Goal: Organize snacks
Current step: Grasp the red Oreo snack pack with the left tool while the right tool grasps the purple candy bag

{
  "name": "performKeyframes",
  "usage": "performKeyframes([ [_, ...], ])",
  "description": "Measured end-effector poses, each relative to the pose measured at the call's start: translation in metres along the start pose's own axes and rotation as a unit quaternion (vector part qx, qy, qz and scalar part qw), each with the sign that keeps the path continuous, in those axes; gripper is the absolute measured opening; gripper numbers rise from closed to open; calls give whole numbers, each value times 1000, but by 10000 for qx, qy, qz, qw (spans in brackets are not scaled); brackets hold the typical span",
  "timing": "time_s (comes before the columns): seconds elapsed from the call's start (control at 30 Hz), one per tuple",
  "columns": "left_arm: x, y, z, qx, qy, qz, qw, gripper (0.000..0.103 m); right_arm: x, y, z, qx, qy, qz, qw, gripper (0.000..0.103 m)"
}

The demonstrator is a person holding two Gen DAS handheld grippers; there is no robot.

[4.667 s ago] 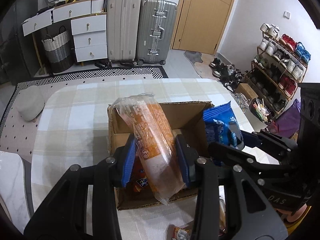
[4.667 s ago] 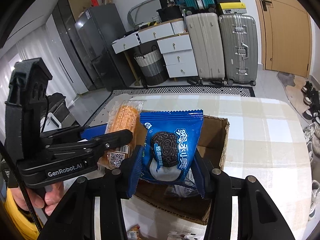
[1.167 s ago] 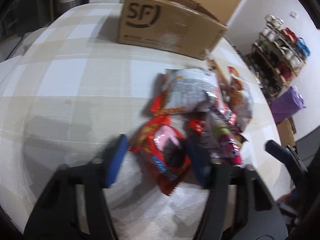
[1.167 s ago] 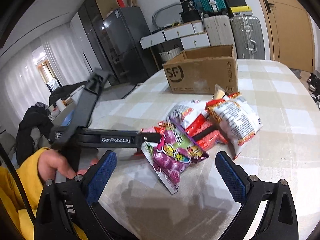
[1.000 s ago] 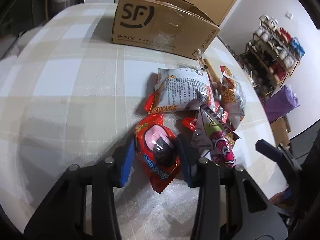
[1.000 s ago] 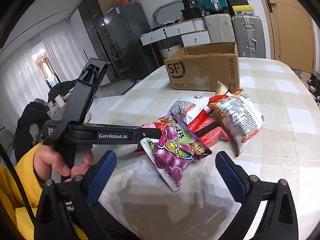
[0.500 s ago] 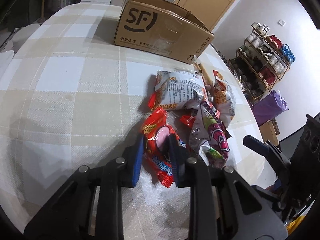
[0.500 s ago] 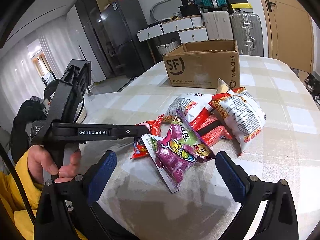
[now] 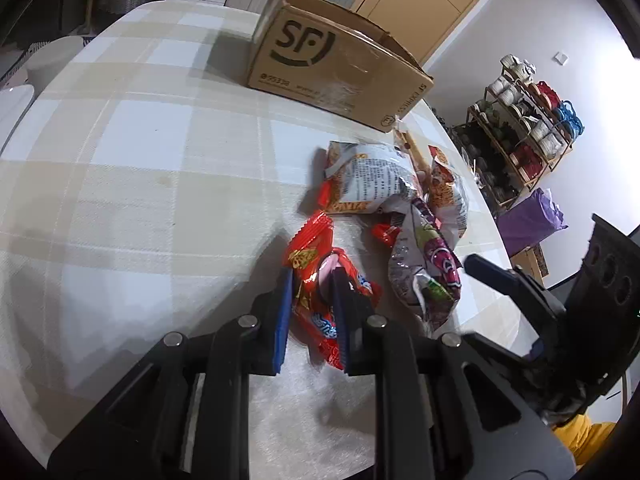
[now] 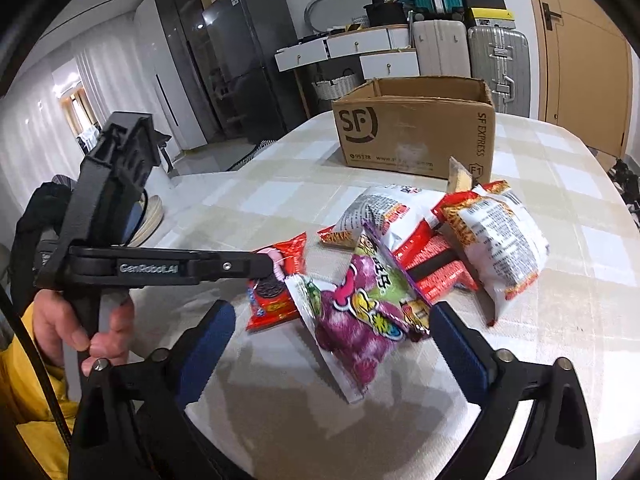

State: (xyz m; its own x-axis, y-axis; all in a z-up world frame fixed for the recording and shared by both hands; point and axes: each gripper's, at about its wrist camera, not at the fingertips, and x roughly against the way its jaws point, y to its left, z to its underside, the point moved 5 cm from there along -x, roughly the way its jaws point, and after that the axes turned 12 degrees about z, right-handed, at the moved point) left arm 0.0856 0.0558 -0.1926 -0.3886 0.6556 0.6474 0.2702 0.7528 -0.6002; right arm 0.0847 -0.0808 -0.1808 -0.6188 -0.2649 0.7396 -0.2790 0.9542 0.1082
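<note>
Now pinching the red cookie packet (image 9: pixel 316 280) in the left gripper (image 9: pixel 310 300) near the cardboard box (image 9: pixel 336 68), right gripper (image 10: pixel 328 340) closing (nothing pressed yet) astride the lengthwise purple candy bag (image 10: pixel 360 320).

Even indoor light, soft shadows, fisheye-warped edges.

A grey refrigerator (image 10: pixel 240 60) is standing against the far wall, with white drawer units (image 10: pixel 356 50) beside it and a woven basket (image 10: pixel 336 84) sitting below them. Two hard-shell suitcases (image 10: pixel 468 52) are standing upright next to a wooden door (image 10: pixel 580 48). A shoe rack (image 9: pixel 528 120) is leaning full against a white wall, with a purple bag (image 9: pixel 528 220) sitting near it.
</note>
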Motion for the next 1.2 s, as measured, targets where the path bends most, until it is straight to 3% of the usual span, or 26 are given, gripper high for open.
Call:
performKeyframes([
  [0.1, 6, 6, 1, 54, -39, -35, 10000, 16, -14, 5, 1, 174, 227, 37, 9996, 71],
  [0.17, 11, 10, 1, 81, -77, -71, 9999, 16, -21, 6, 2, 232, 295, 100, 9992, 69],
  [0.27, 17, 16, 3, 132, -106, -88, 9998, 16, -30, 6, 2, 242, 401, 138, 9988, 51],
  [0.7, 23, 23, 6, 201, -106, -256, 9994, 17, -21, 4, 4, 189, 200, -23, 9996, 35],
  [0.83, 21, 26, 10, 408, -60, -324, 9986, 32, -18, 2, 4, 36, 160, -154, 9997, 35],
  [1.0, 22, 16, 11, 286, -47, -380, 9989, 35, -11, -1, 6, -129, 125, -325, 9993, 35],
  [1.1, 24, 1, 8, -50, -15, -457, 9989, 57, -8, -1, 6, -122, 74, -341, 9993, 35],
  [1.13, 21, -6, 8, -227, 77, -457, 9987, 73, -8, -1, 7, -117, 61, -363, 9993, 35],
  [1.2, 20, -14, 7, -432, 123, -531, 9976, 78, -5, 0, 7, -117, 13, -421, 9990, 35],
])
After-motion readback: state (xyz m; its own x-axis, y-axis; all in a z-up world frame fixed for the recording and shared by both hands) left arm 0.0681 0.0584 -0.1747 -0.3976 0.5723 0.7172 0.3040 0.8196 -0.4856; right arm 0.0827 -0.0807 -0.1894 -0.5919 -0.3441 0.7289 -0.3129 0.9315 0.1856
